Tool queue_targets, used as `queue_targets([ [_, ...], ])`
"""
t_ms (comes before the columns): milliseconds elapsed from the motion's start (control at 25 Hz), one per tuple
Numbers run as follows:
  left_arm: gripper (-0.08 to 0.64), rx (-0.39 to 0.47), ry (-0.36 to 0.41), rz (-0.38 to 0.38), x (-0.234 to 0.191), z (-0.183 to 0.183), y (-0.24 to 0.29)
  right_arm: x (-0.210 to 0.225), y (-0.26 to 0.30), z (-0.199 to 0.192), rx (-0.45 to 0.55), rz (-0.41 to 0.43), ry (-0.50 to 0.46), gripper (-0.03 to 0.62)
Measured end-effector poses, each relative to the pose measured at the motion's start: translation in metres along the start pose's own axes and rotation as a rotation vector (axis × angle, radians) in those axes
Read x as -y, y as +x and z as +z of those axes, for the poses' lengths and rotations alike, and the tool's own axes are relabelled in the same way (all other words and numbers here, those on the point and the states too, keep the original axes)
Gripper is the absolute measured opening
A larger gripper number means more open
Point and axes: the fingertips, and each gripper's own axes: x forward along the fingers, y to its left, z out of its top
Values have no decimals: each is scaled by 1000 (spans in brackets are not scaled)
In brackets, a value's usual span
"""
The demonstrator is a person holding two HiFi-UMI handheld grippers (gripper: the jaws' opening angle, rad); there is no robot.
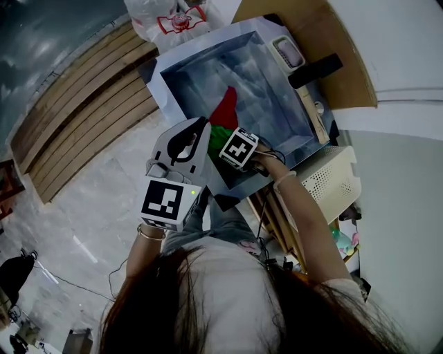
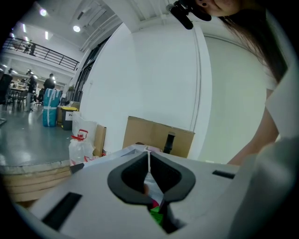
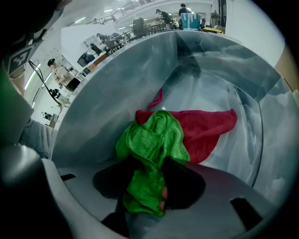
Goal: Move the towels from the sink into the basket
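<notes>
A grey sink (image 1: 201, 62) holds a red towel (image 1: 228, 107) and a green towel (image 1: 217, 138) near its front wall. In the right gripper view the red towel (image 3: 205, 126) lies flat on the sink floor (image 3: 107, 93). The green towel (image 3: 154, 140) is bunched on top of it and runs up between the jaws of my right gripper (image 3: 149, 186), which points steeply down and is shut on it. My left gripper (image 1: 203, 126) hovers over the sink's front left edge. Its tips (image 2: 148, 156) meet with nothing between them.
A white perforated basket (image 1: 331, 181) stands to the right of the sink. A black tap (image 1: 315, 70) and a soap dish (image 1: 288, 53) sit on the sink's right rim. Cardboard (image 1: 346, 76) leans behind, a plastic bag (image 1: 169, 21) at the back, a wooden pallet (image 1: 83, 104) to the left.
</notes>
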Motion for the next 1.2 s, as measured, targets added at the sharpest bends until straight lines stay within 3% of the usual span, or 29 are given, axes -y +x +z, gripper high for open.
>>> queue_targets([
  [240, 20, -6, -10, 18, -1, -1, 1, 5, -9, 4, 42, -4, 25, 86],
  [640, 20, 14, -9, 23, 14, 8, 2, -9, -37, 5, 159, -4, 34, 69],
  [1200, 20, 24, 2, 66, 36, 16, -9, -17, -90, 0, 403, -62, 147, 69],
])
